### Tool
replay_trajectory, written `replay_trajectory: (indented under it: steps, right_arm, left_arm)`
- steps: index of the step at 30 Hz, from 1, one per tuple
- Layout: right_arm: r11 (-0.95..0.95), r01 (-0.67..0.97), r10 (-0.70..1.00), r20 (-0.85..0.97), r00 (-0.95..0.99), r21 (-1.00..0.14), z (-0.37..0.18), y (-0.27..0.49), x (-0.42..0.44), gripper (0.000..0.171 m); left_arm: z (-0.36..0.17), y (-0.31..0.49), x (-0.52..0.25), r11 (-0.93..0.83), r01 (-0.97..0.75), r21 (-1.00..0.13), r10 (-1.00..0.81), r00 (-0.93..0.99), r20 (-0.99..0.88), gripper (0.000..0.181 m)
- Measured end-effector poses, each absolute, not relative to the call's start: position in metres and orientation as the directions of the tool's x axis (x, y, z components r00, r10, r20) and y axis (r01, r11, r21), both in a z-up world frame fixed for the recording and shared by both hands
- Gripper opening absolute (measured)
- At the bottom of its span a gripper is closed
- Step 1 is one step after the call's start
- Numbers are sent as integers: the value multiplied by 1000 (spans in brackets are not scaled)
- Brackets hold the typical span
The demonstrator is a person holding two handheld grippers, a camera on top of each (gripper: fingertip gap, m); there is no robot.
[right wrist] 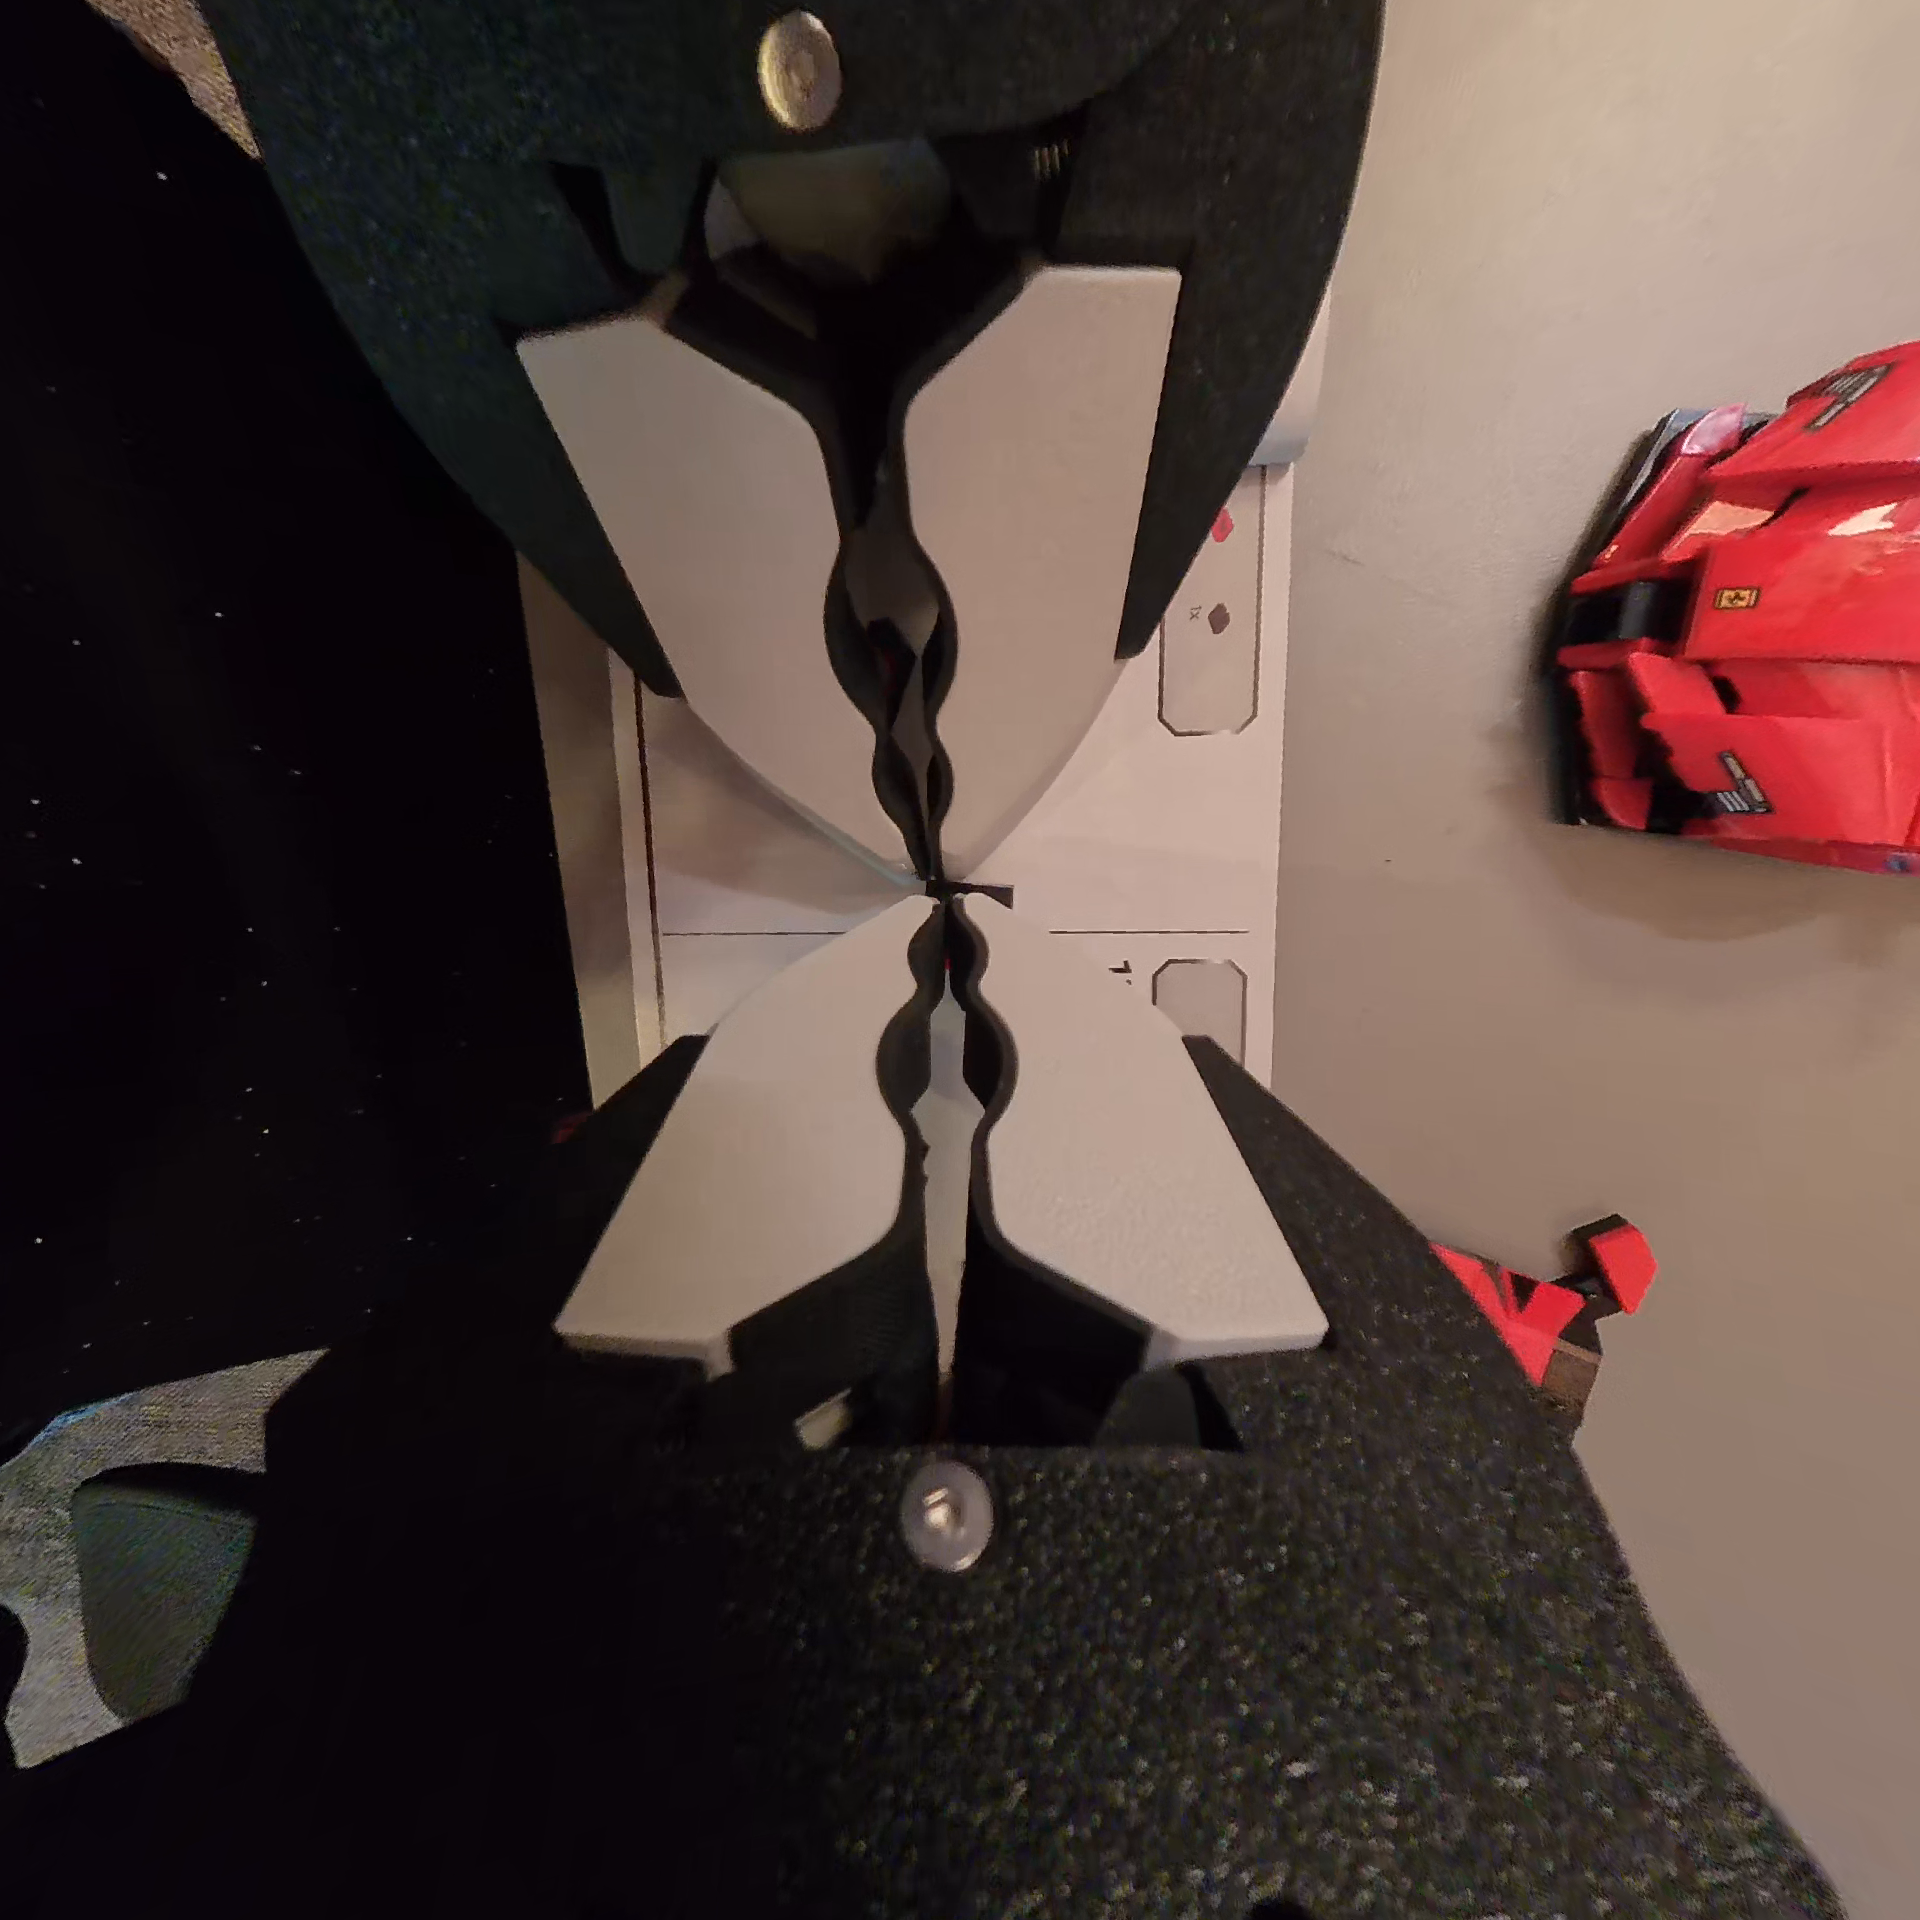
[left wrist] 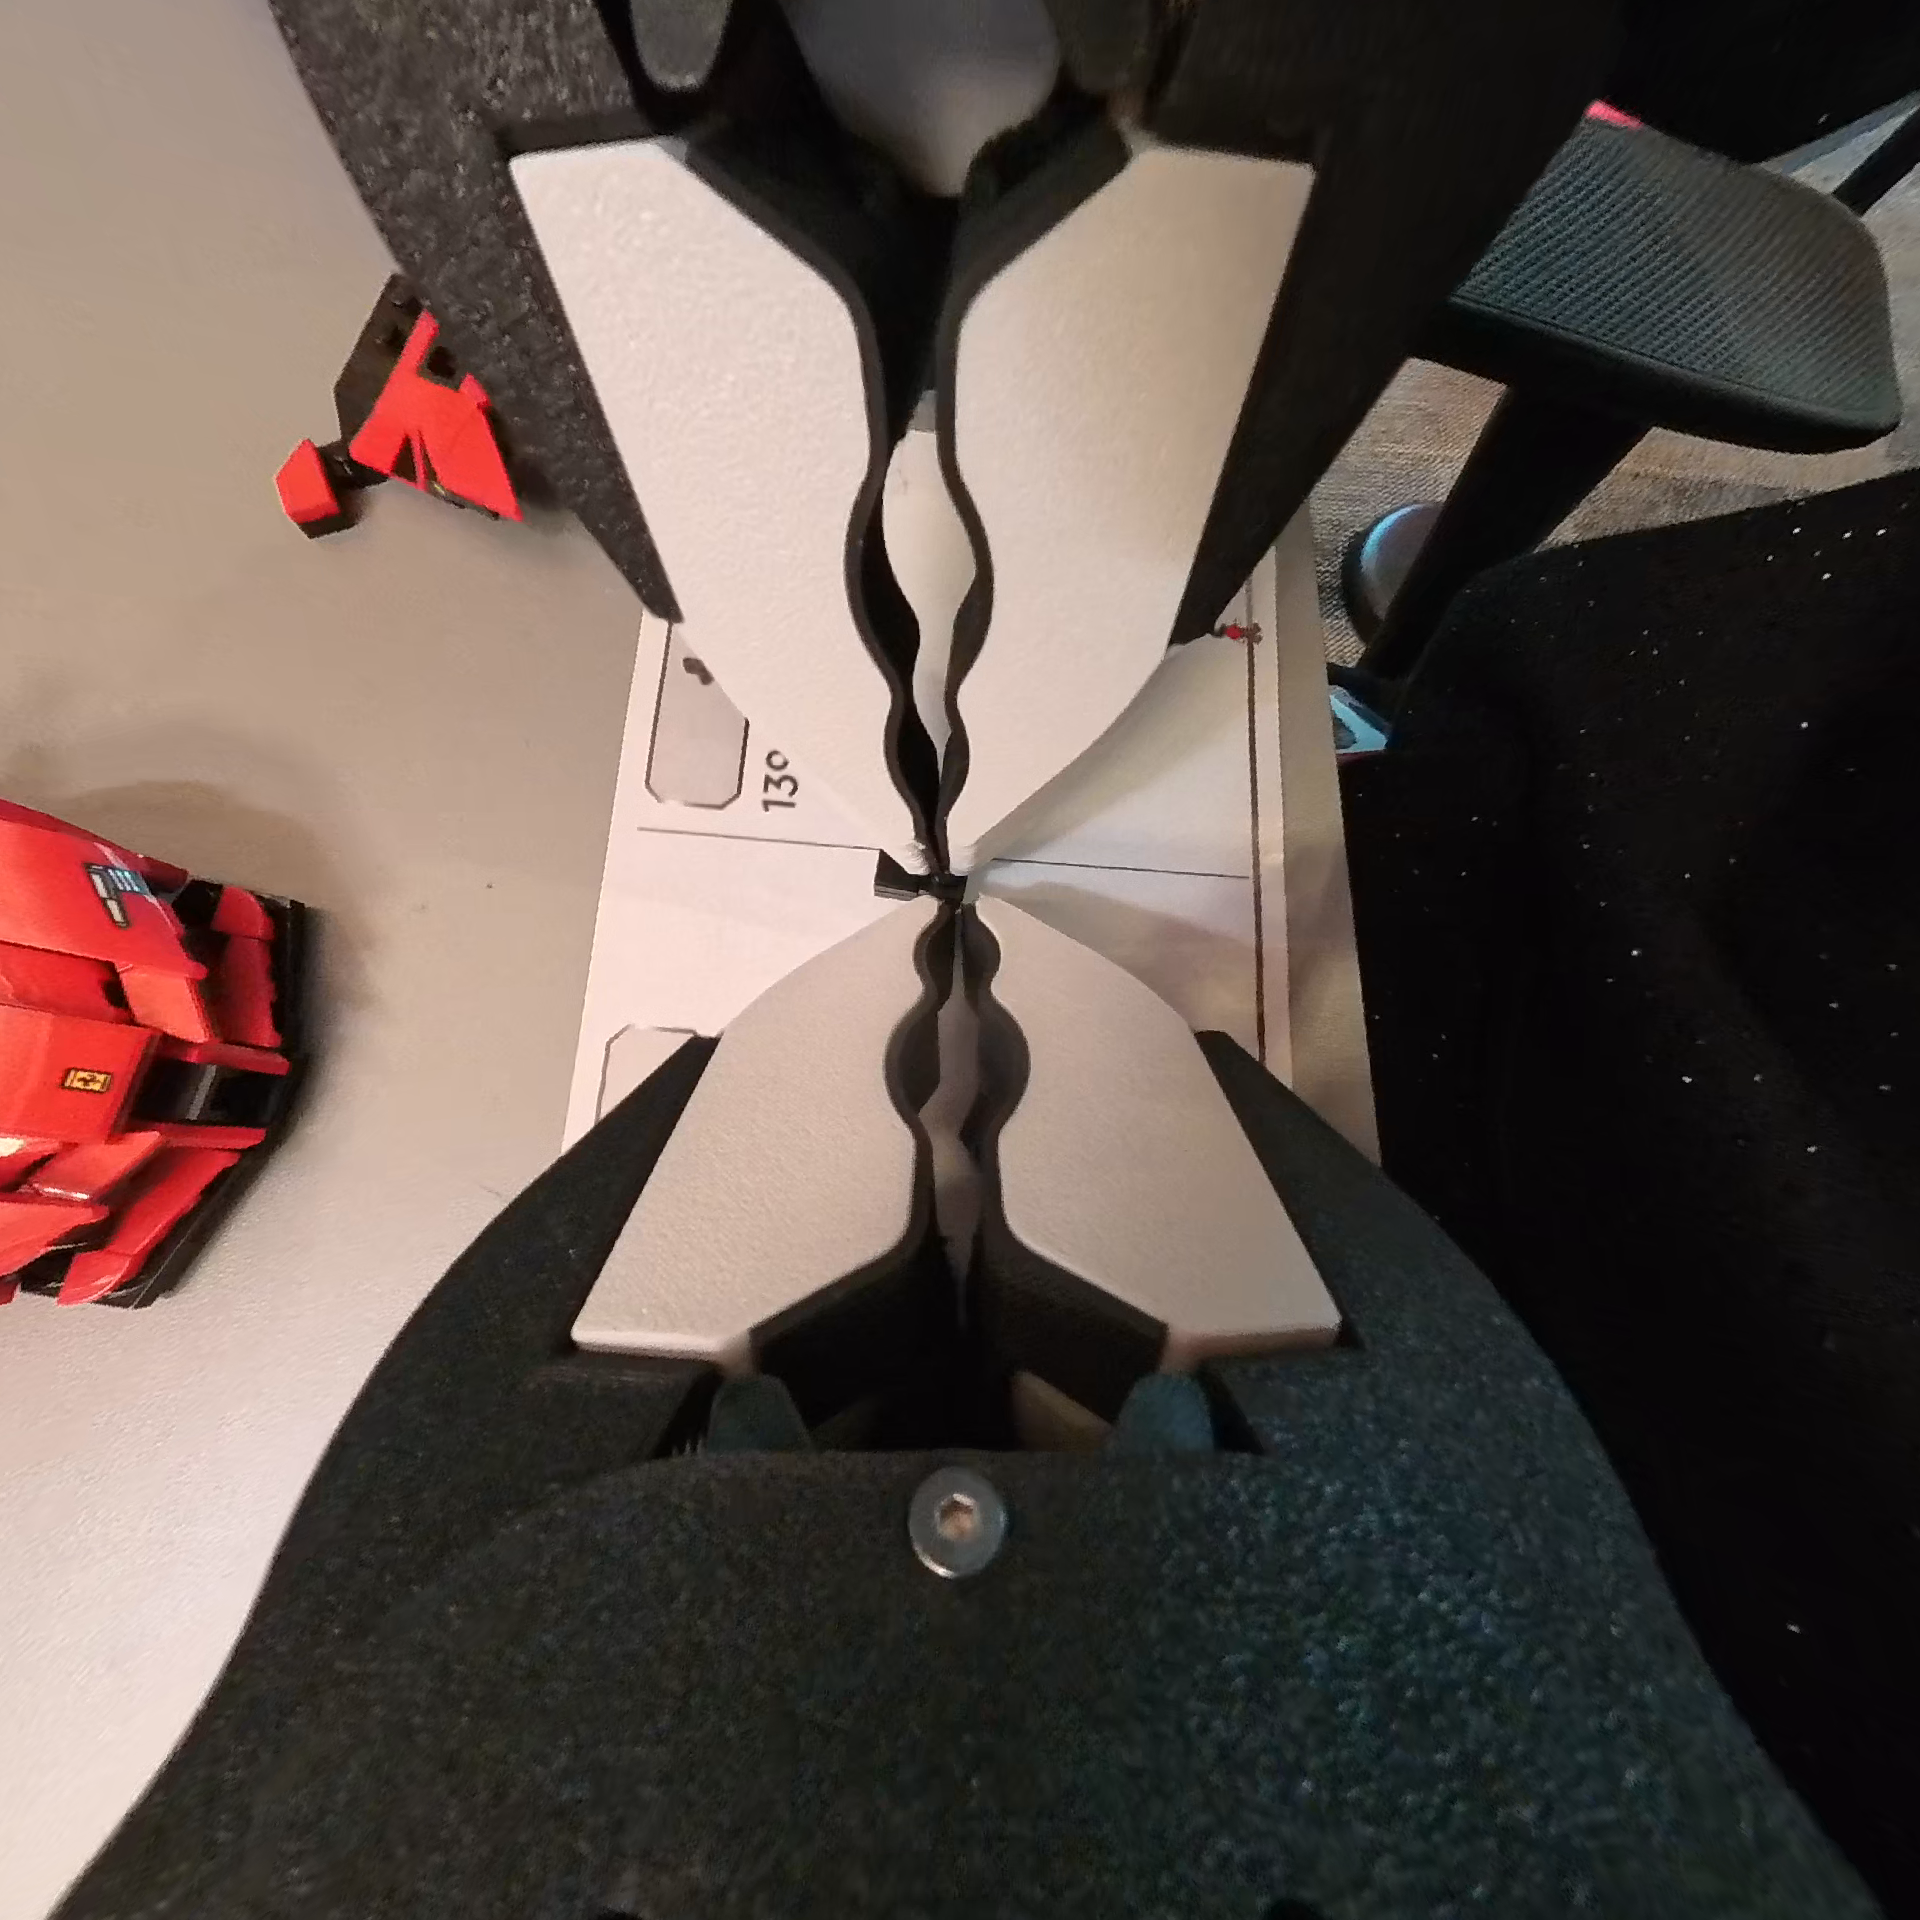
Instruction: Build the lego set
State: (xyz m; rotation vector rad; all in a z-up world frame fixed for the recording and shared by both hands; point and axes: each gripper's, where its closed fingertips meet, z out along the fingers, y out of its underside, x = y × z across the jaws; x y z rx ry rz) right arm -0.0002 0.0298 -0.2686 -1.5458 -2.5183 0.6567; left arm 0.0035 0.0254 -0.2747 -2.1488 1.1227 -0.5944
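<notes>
Both grippers, left (left wrist: pixel 940 914) & right (right wrist: pixel 951 914), tip-to-tip, jaws pinched on tiny black piece (left wrist: pixel 902 875).

The left gripper (left wrist: pixel 940 914) and right gripper (right wrist: pixel 951 914) meet tip to tip, each entering the other's view from twelve o'clock. Both pairs of fingers are pressed together; something tiny and dark seems pinched between the tips.

The left gripper (left wrist: pixel 948 912) has smooth matt pale-grey fingers (left wrist: pixel 790 1153) in a rough, speckled black shell; its screw (left wrist: pixel 957 1523) is bright metal; the red Lego car (left wrist: pixel 125 1049) is glossy plastic; the instruction booklet (left wrist: pixel 717 925) is smooth white paper; the table (left wrist: pixel 260 644) is matt grey; the chair armrest (left wrist: pixel 1683 301) is black woven mesh.
</notes>
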Motion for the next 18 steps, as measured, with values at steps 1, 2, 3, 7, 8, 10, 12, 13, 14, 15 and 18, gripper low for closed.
replay_trajectory:
  steps: [1,2,3,7,8,10,12,13,14,15,18]
  right_arm:
    - [380,827,875,-128,-467,-415,-269,30,0,0]
    - [373,831,878,-131,-460,-412,-269,30,0,0]
    - [366,836,881,-135,-453,-409,-269,30,0,0]
    - [336,853,896,-143,-419,-399,-269,30,0,0]
    - [330,857,899,-145,-413,-397,-269,30,0,0]
    - [315,864,906,-146,-397,-393,-269,30,0,0]
    - [298,871,913,-149,-380,-391,-269,29,-1,0]
    - [294,878,916,-152,-372,-379,-271,30,1,0]
    - [300,875,914,-147,-378,-381,-270,30,1,0]
    - [307,871,913,-140,-383,-383,-270,30,1,0]
    - [293,878,917,-150,-370,-379,-271,30,1,0]
  left_arm:
    - [-275,26,4,-436,-549,-713,-839,535,101,1]
    - [-275,26,3,-439,-545,-714,-838,536,105,0]
    - [-275,26,3,-441,-542,-715,-837,537,110,0]
    - [-275,26,4,-450,-531,-717,-834,537,126,0]
    - [-275,26,4,-453,-528,-719,-833,538,129,0]
    - [-275,26,4,-456,-523,-720,-831,539,135,0]
    - [-275,25,4,-460,-518,-721,-831,538,143,0]
    - [-275,25,4,-463,-515,-722,-831,536,150,0]
    - [-274,25,4,-461,-514,-723,-831,535,150,0]
    - [-274,25,4,-456,-517,-724,-832,536,141,0]
    - [-275,25,4,-459,-516,-723,-831,537,145,0]
